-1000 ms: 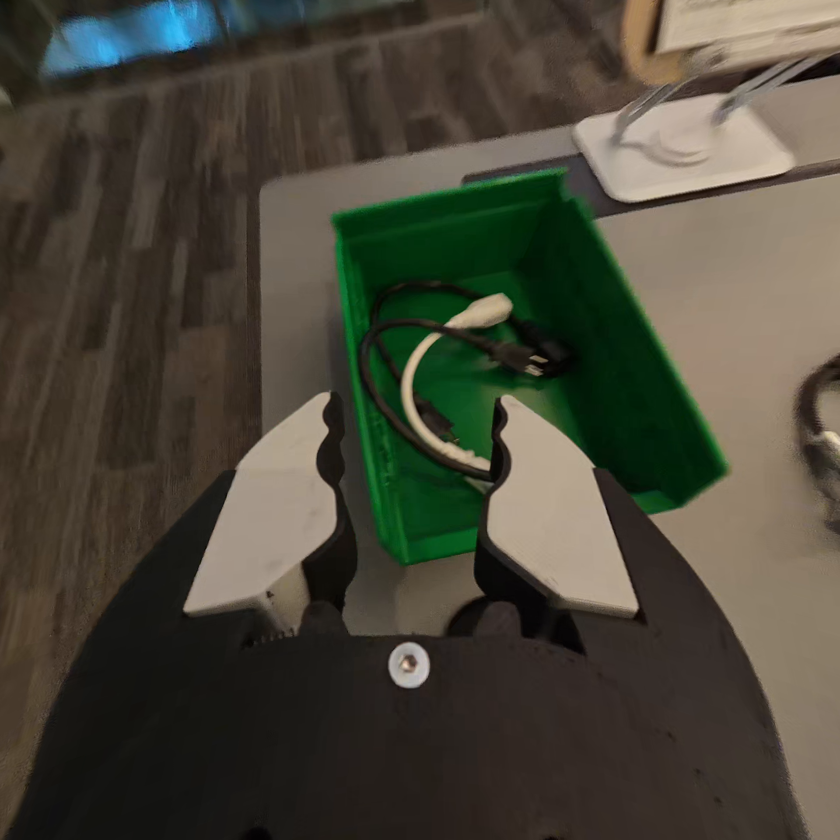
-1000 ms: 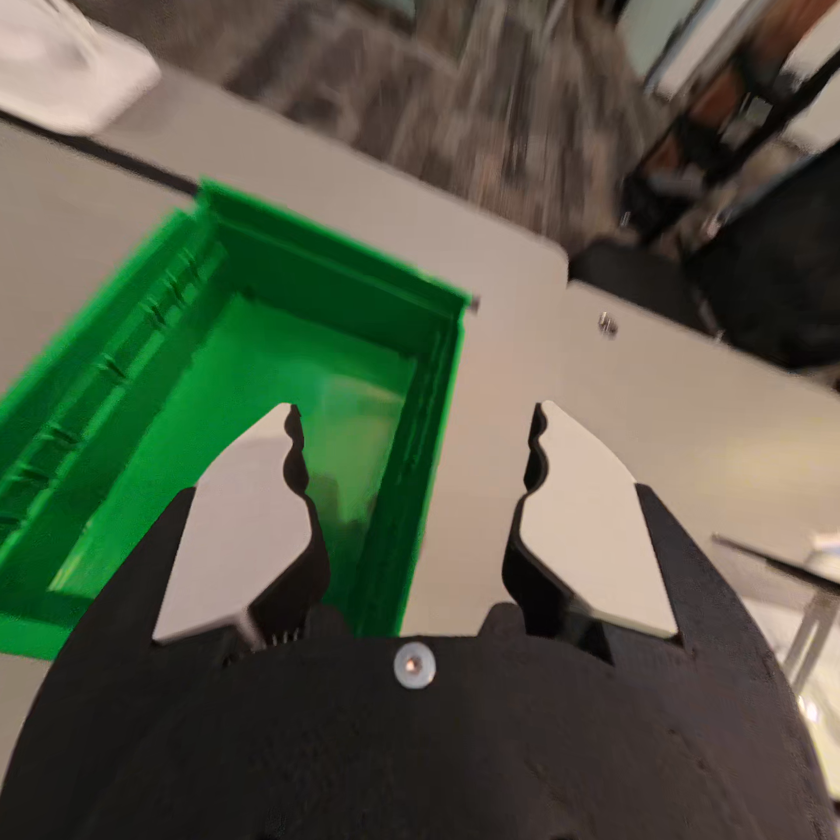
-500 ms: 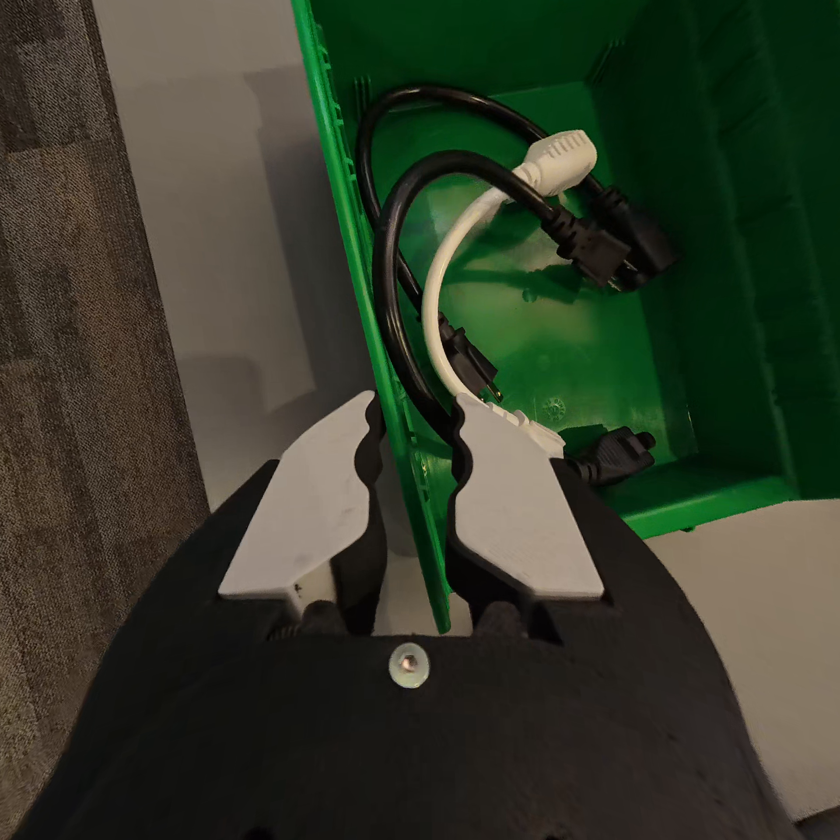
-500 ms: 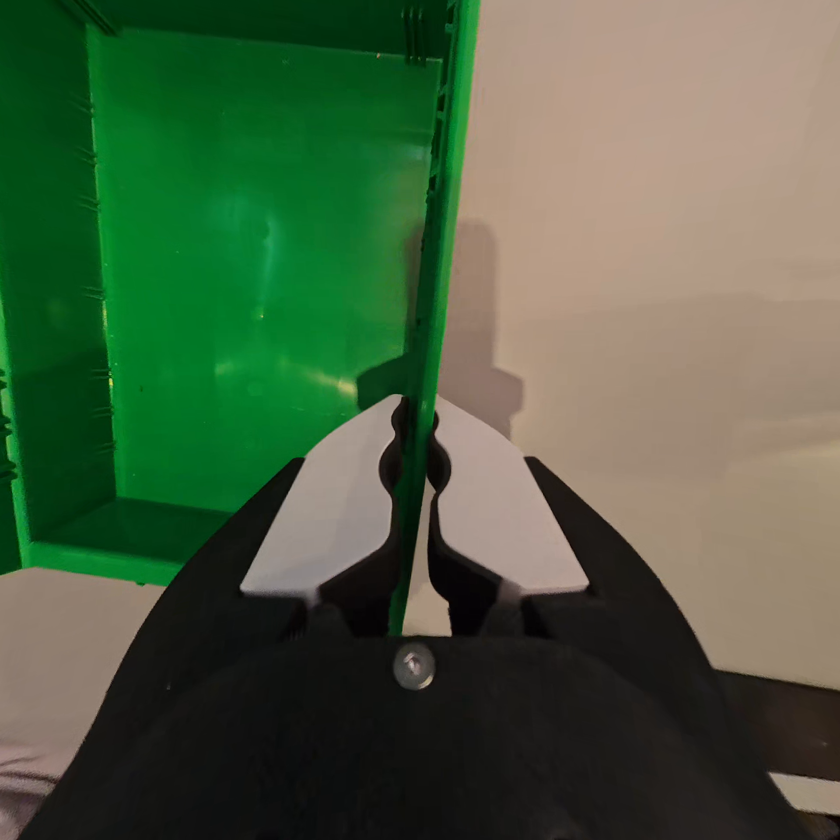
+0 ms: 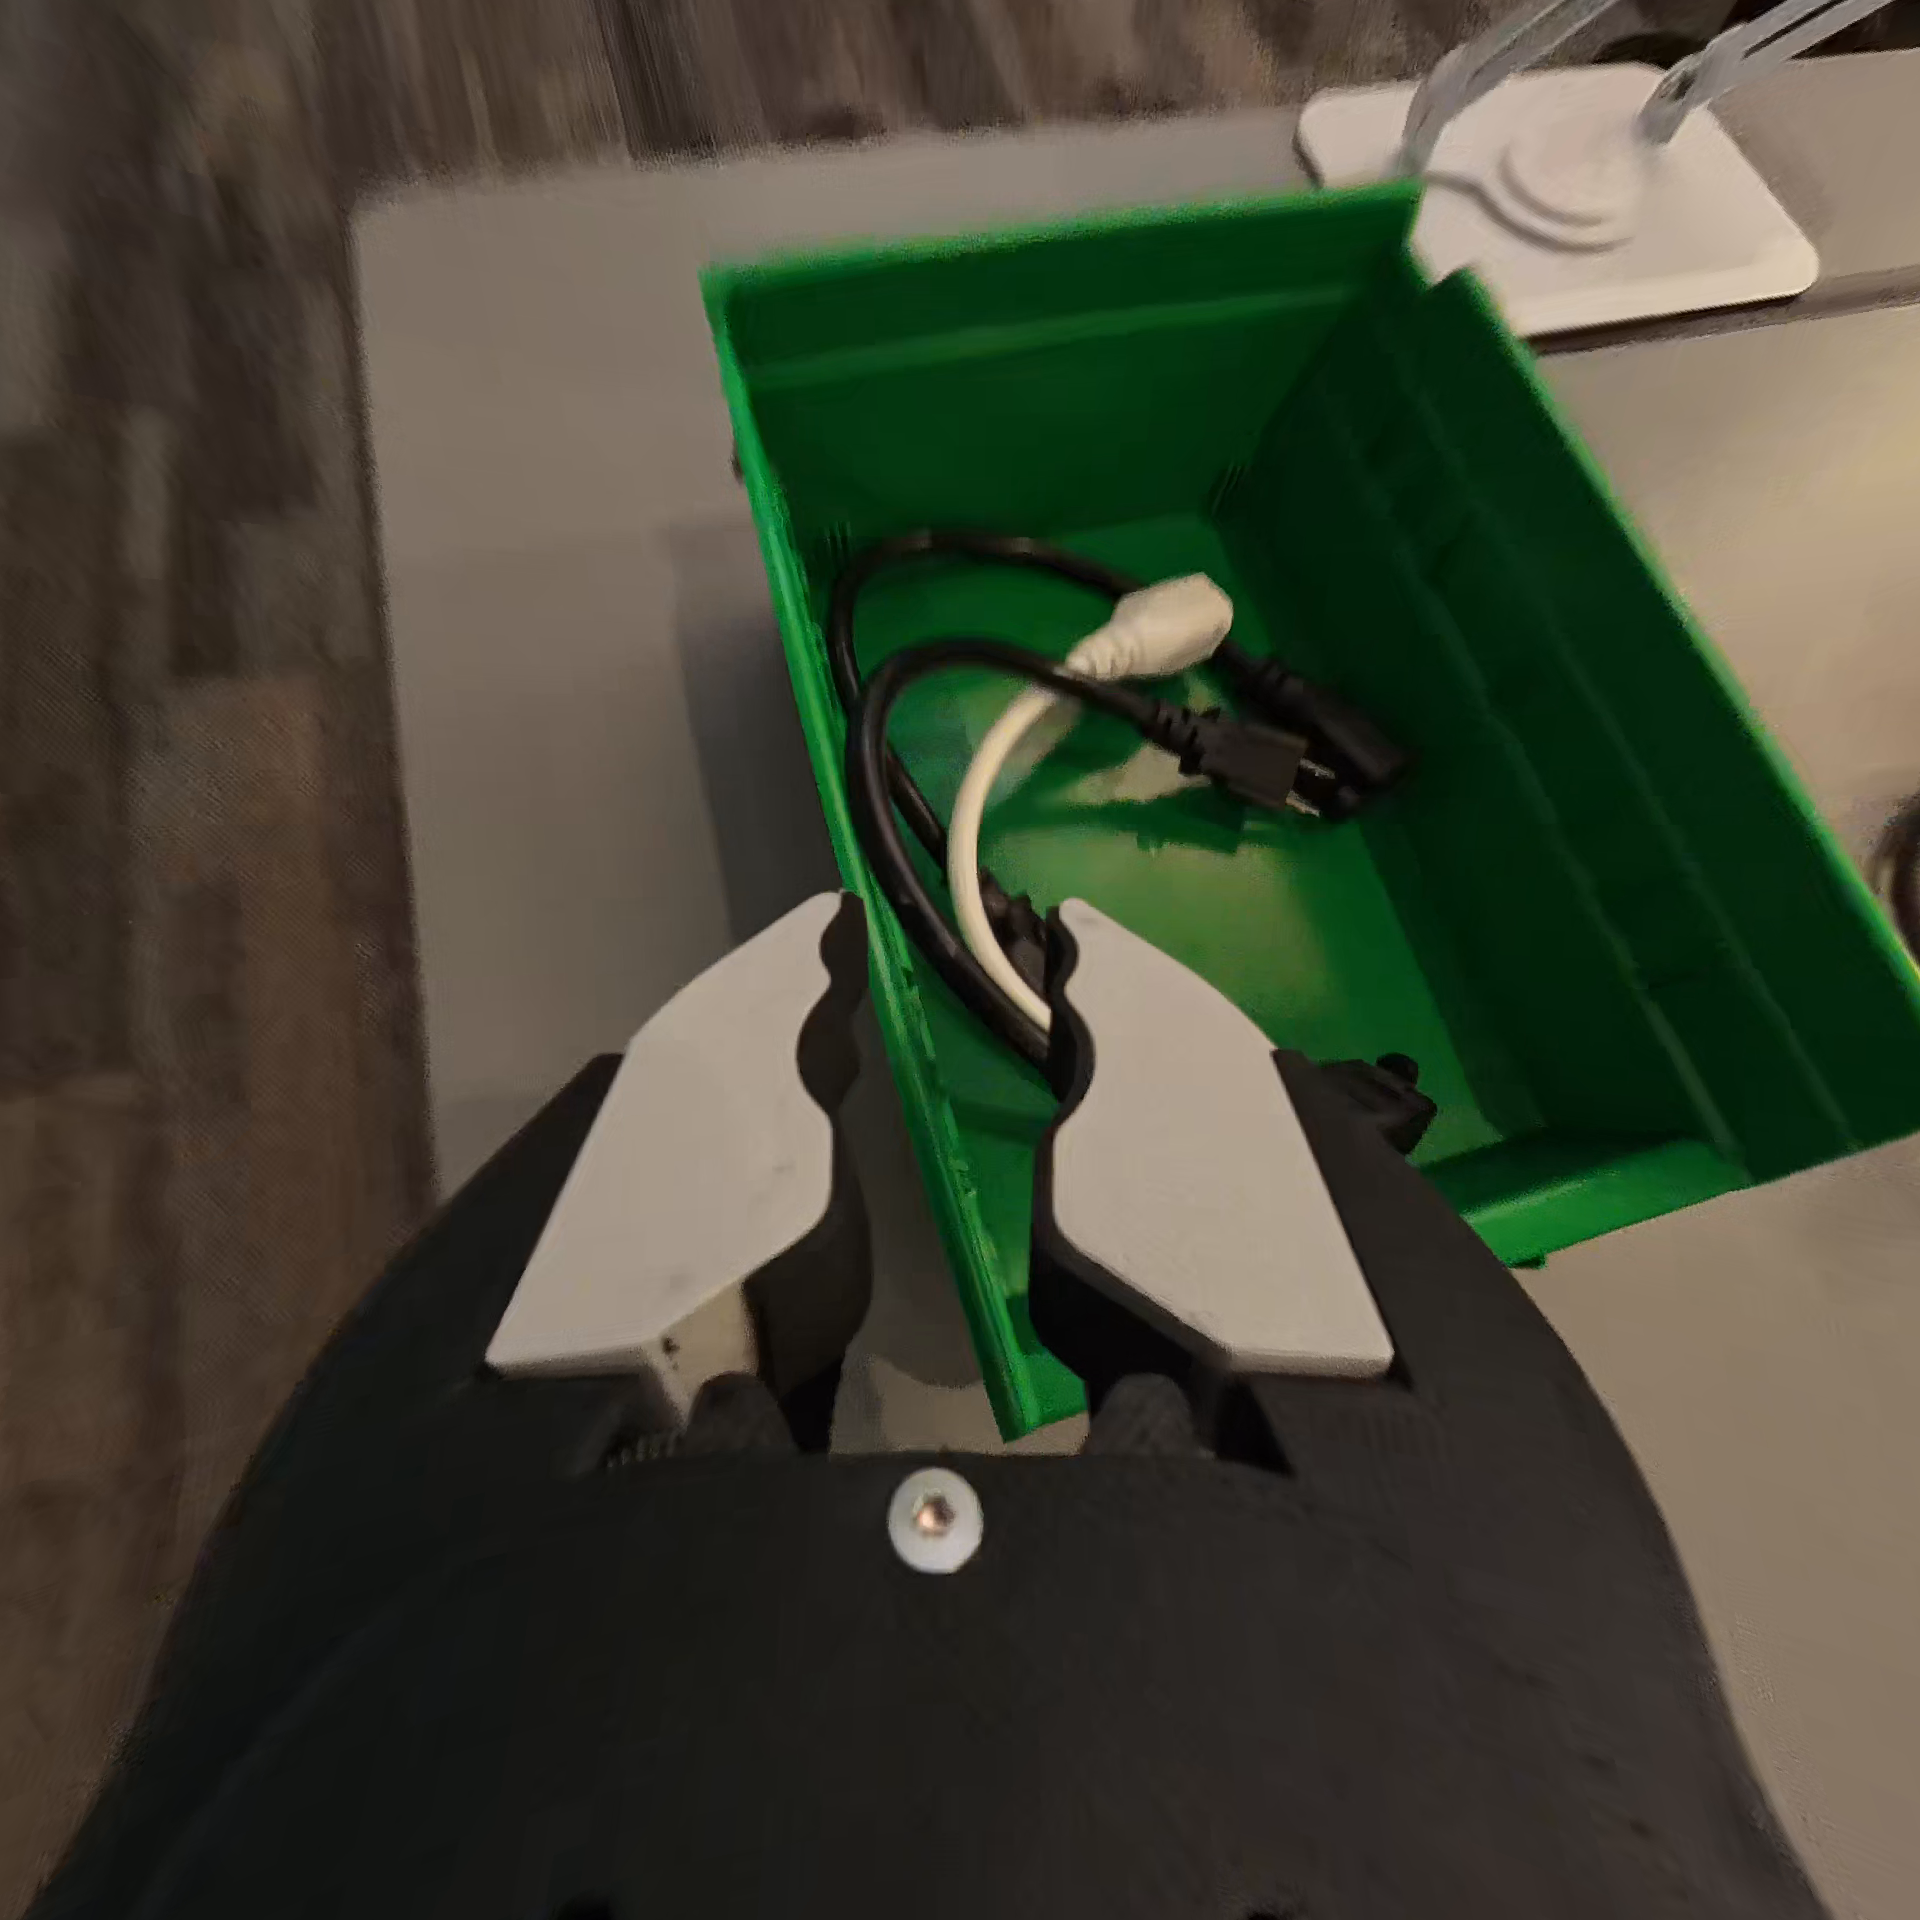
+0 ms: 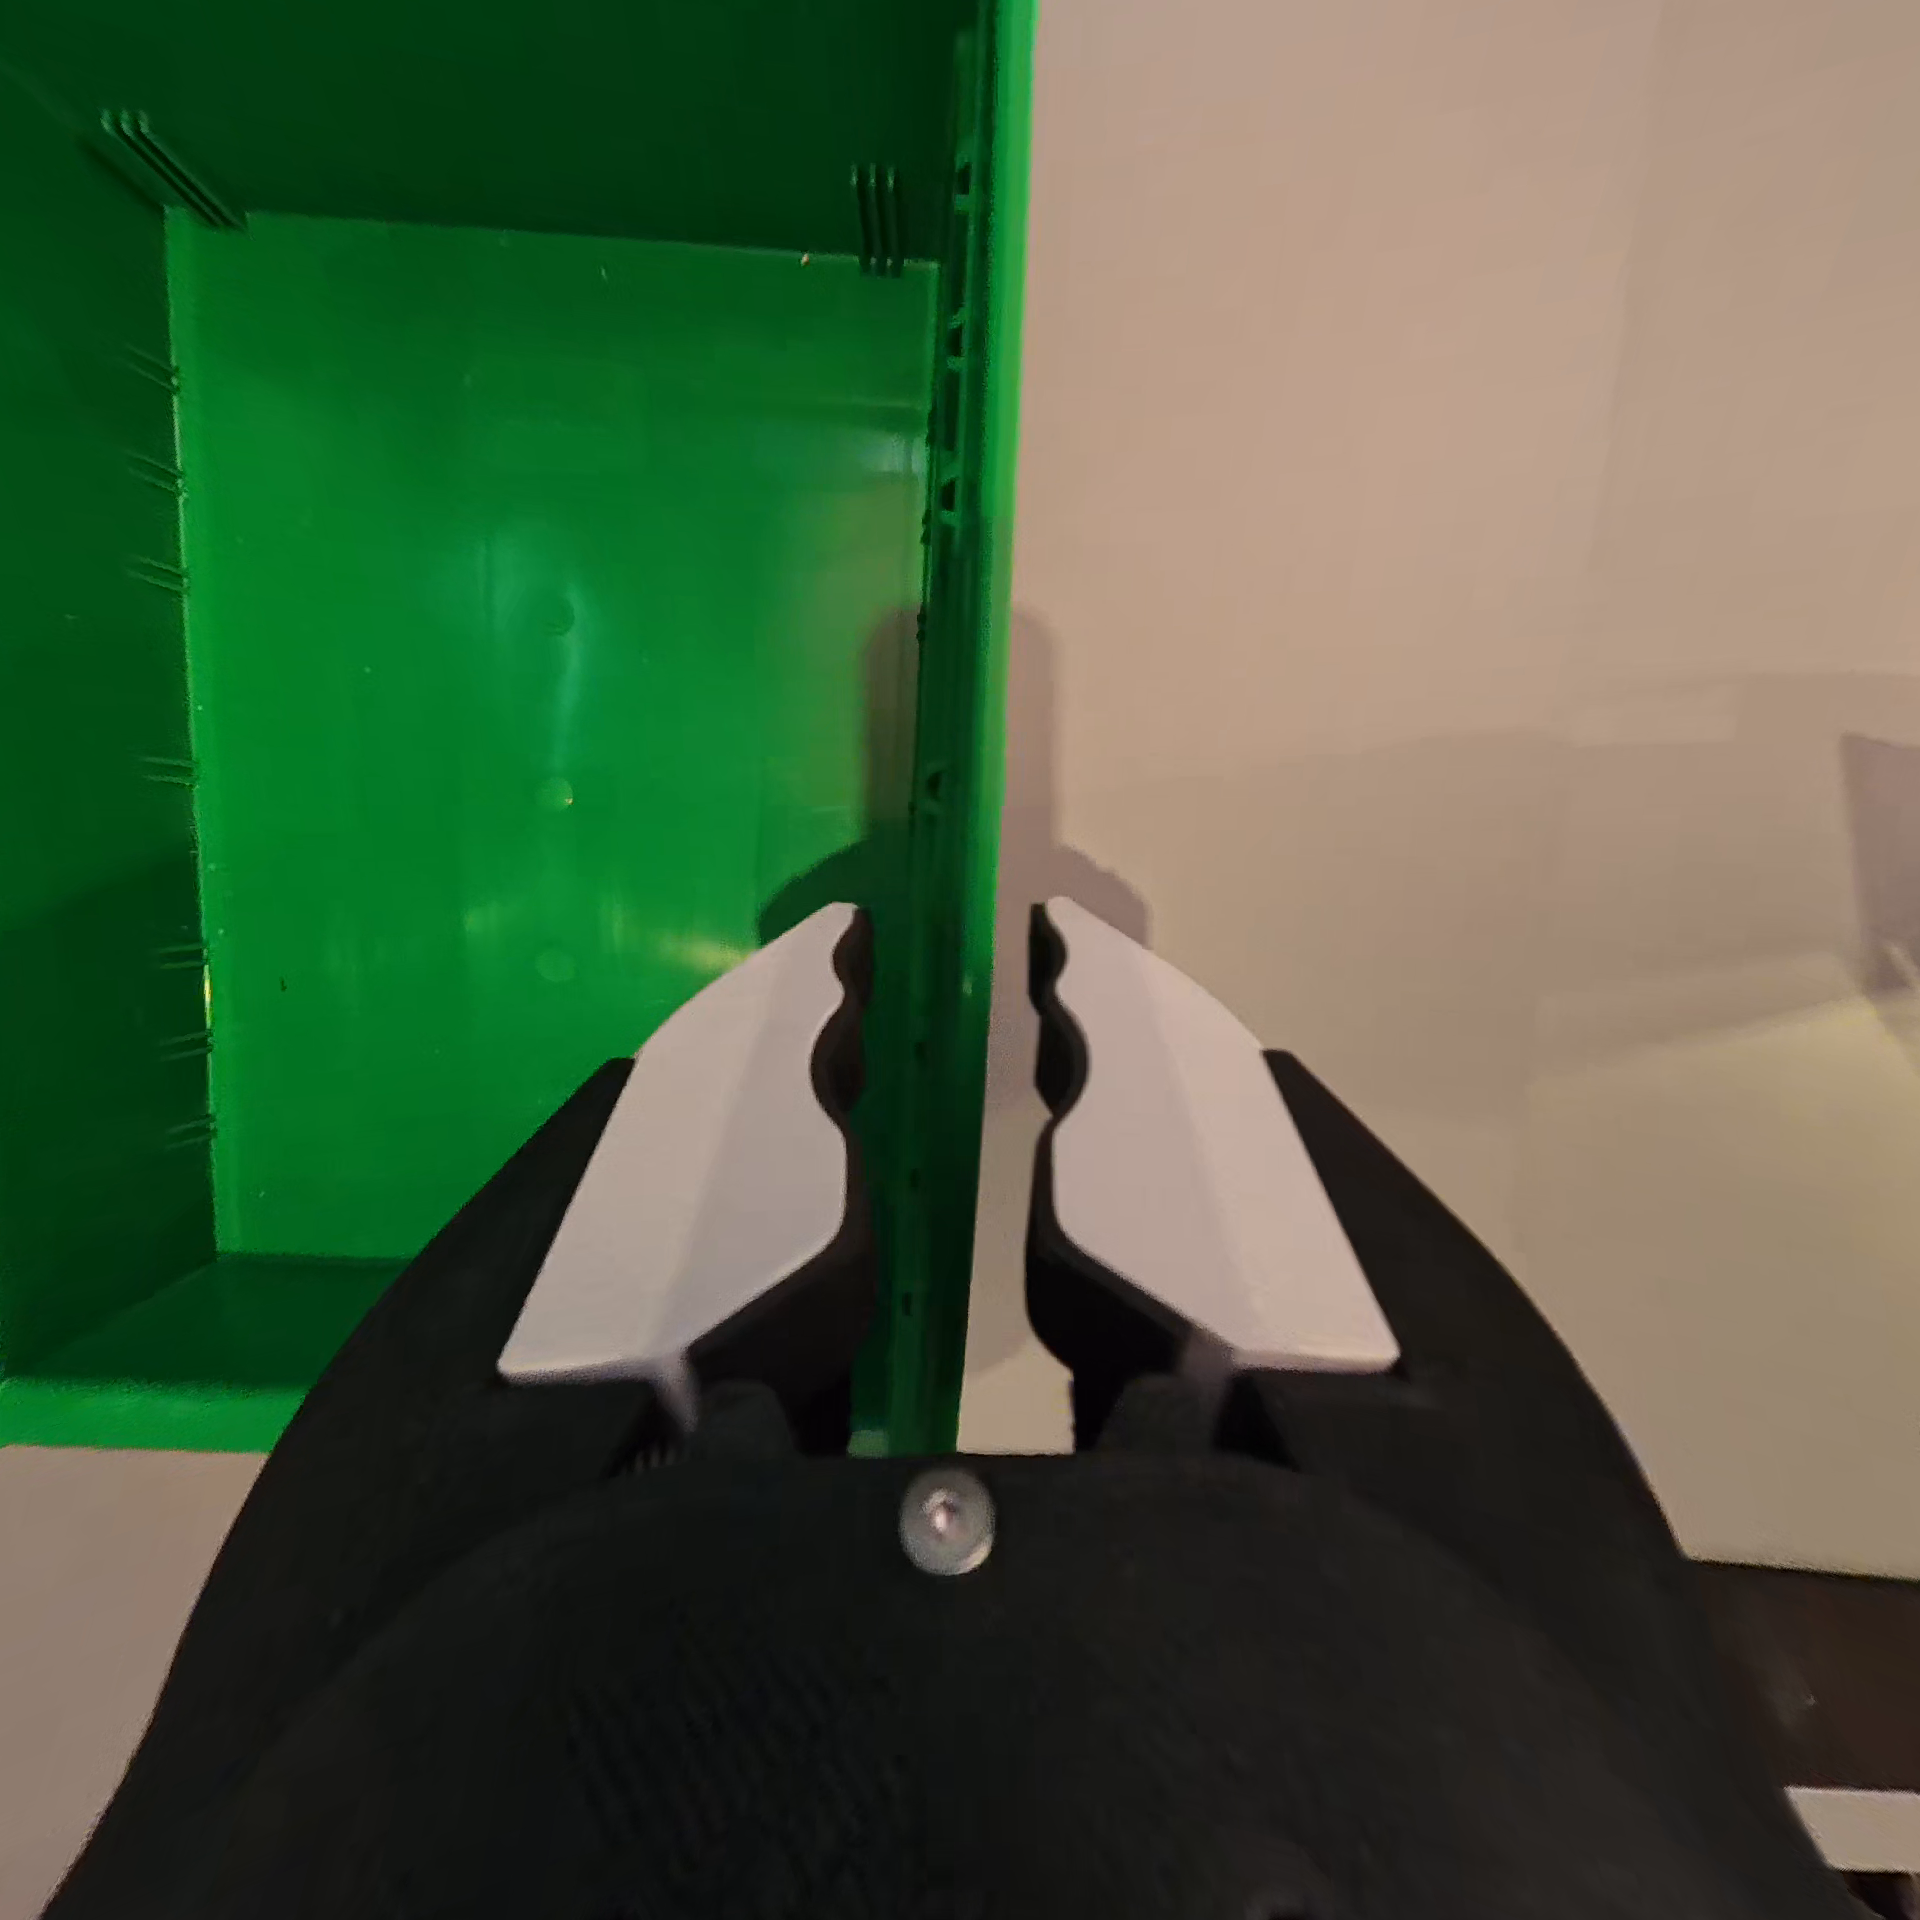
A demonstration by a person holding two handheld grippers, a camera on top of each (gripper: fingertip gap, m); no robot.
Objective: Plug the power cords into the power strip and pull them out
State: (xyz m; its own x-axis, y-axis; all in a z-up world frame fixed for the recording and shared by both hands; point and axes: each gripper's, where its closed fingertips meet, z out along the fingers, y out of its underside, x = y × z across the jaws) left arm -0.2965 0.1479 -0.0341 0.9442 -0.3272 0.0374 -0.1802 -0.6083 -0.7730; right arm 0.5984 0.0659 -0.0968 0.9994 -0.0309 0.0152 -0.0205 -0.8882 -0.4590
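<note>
**Both tools straddle green bin walls; cords lie inside**

Left tool [image 5: 951, 925]: open astride the bin wall [image 5: 935, 1091], not clamped. Right tool [image 6: 945, 914]: likewise open astride the other bin wall [image 6: 945, 727]. Probably positioning the bins. Power cords [image 5: 1039, 748] lie coiled on the bin floor, unplugged. Counter [image 5: 540, 520] beyond; power strip unseen.

The premises appeared to be an office or lab workspace. A plain grey table [image 5: 540, 436] with rounded corners stood on wood-pattern plank flooring [image 5: 156, 727]. At its far edge sat a flat white stand base [image 5: 1558, 197] with metal arms (likely a monitor or lamp mount, upper part out of view). A green plastic bin [image 5: 1039, 343] served for parts storage.
</note>
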